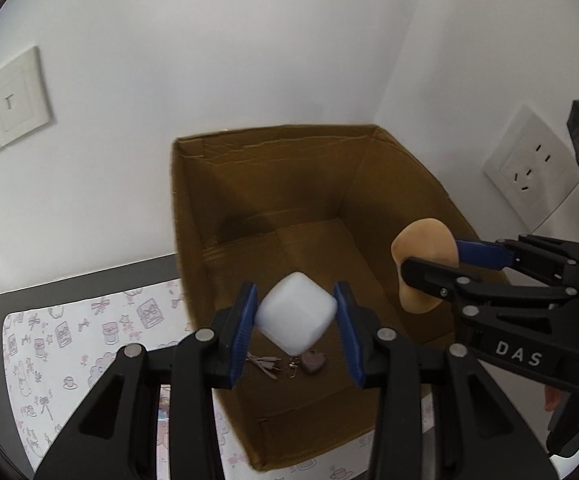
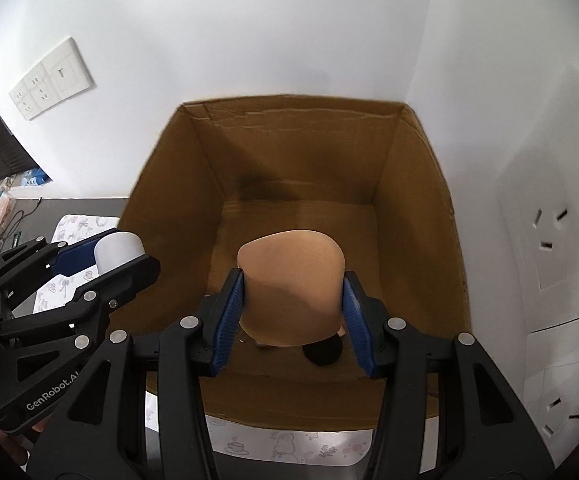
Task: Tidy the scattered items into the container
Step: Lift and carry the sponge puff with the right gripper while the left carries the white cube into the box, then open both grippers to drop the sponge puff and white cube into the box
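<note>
Both grippers hang over the open cardboard box (image 1: 273,184), which stands in the corner on a patterned mat (image 1: 69,340), white walls behind it and to its right. The left gripper (image 1: 296,316) has its blue pads closed on a white cube (image 1: 295,314), which sits tilted between them, above the near left part of the box. The right gripper (image 2: 292,308) is clamped on a tan, rounded sponge (image 2: 291,292) and holds it over the right side of the box; from the left view the sponge (image 1: 423,264) sits just inside the right wall. On the box floor lies a small keychain (image 1: 293,362) with a brownish charm. Under the sponge there is a dark round thing (image 2: 323,354), though I can't make out what it is. A socket plate (image 1: 529,168) is on the right wall.
</note>
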### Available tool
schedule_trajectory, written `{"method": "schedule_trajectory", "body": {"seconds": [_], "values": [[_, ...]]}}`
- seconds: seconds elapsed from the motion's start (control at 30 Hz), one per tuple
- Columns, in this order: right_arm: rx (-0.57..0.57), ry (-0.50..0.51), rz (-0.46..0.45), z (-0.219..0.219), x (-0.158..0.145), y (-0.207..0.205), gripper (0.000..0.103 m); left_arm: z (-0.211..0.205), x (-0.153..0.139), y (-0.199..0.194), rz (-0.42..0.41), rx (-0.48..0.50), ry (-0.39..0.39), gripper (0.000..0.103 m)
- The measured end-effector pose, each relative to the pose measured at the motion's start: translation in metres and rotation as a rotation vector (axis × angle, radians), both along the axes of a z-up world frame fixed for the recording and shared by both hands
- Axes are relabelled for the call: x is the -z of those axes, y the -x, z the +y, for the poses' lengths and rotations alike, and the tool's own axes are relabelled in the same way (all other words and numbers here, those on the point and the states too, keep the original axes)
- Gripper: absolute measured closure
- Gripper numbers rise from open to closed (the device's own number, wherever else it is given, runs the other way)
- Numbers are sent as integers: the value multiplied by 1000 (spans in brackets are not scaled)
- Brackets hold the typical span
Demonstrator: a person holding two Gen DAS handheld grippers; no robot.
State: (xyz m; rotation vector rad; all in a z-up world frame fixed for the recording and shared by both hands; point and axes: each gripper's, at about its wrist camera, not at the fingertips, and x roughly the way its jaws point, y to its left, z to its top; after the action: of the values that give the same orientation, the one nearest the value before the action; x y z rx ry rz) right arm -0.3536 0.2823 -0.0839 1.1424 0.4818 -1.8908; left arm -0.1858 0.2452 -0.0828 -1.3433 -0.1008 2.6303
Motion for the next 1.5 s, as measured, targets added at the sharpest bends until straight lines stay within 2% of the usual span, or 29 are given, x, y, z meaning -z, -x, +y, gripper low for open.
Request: {"method": "schedule_trajectory", "body": {"seconds": [0.3, 0.5, 0.73, 0.8, 0.97, 1.03, 1.17, 1.33, 1.5], "values": [[0, -7, -29, 14, 15, 12, 51, 18, 11, 3, -31, 11, 6, 64], [-12, -12, -44, 15, 19, 16, 46, 18, 14, 4, -50, -1, -10, 64], [-10, -11, -39, 17, 19, 20, 39, 20, 19, 2, -72, 8, 7, 62], [-9, -14, -33, 19, 19, 20, 36, 21, 21, 1, -77, 5, 11, 56], [13, -25, -15, 27, 16, 26, 31, 15, 18, -2, -63, -25, 17, 23], [11, -21, -30, 28, 16, 27, 30, 10, 18, -2, -62, -38, 11, 15], [-5, -28, -29, 26, 18, 25, 22, 1, 13, -5, -42, -62, 8, 9], [-14, -22, -43, 23, 18, 21, 11, -13, 7, -9, -29, -94, -32, 1], [-27, -18, -50, 20, 16, 16, 0, -26, 3, -14, -19, -119, -58, 0]]}}
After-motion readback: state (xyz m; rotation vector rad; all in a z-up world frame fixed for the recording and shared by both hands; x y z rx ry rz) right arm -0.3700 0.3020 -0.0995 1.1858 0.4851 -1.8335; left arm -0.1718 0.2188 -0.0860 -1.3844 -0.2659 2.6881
